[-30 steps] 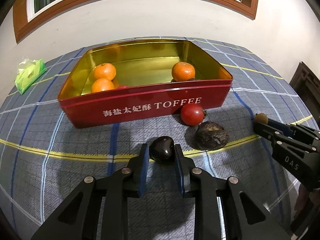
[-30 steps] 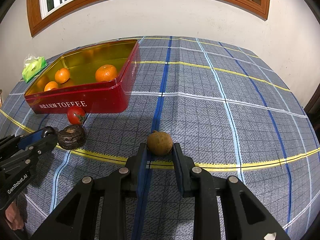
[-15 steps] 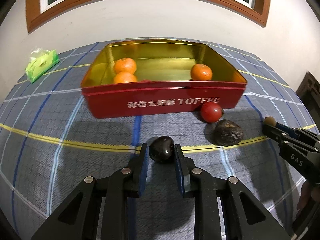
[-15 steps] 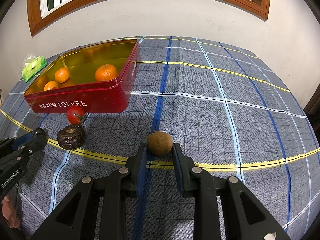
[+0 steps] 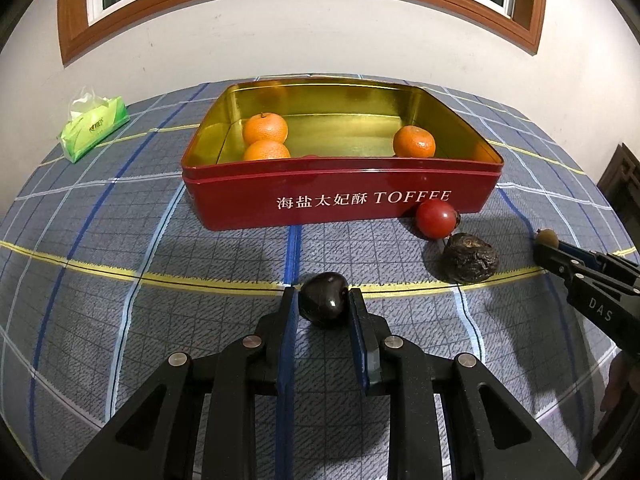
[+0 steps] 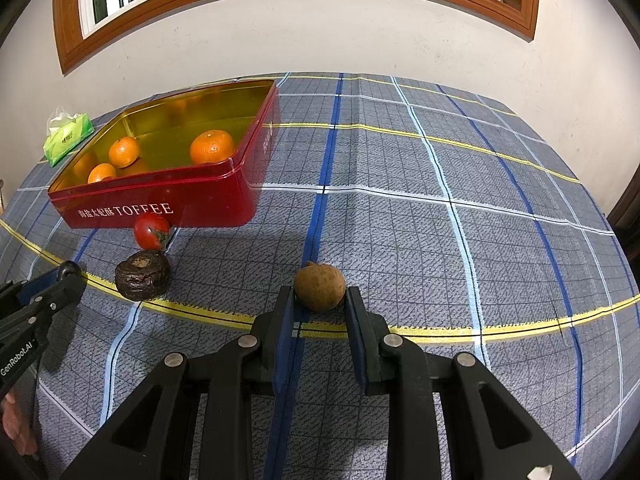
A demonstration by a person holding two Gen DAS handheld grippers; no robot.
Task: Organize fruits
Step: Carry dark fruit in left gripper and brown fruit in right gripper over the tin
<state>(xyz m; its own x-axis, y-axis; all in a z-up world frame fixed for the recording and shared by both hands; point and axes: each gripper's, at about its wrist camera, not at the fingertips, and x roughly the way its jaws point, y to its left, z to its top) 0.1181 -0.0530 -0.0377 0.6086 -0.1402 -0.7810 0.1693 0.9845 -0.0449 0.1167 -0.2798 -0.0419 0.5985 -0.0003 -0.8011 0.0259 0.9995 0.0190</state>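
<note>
My left gripper [image 5: 323,300] is shut on a dark glossy fruit [image 5: 324,305] and holds it above the plaid cloth in front of the red toffee tin [image 5: 340,200]. The tin holds three oranges [image 5: 265,128]. My right gripper [image 6: 320,298] is shut on a brown round fruit [image 6: 319,286], to the right of the tin [image 6: 168,204]. A red tomato [image 5: 436,219] and a wrinkled dark fruit [image 5: 471,257] lie on the cloth by the tin's front right corner. The right gripper also shows at the left wrist view's right edge [image 5: 546,242].
A green tissue pack [image 5: 94,128] lies at the far left of the table. A white wall and a wood-framed window stand behind. A dark piece of furniture [image 5: 624,176] is at the right edge. The left gripper's arm shows at the right wrist view's left edge [image 6: 36,304].
My left gripper has swung to the left with the dark fruit, so the tin now sits more centred ahead. The right gripper has stayed in place with its brown fruit.
</note>
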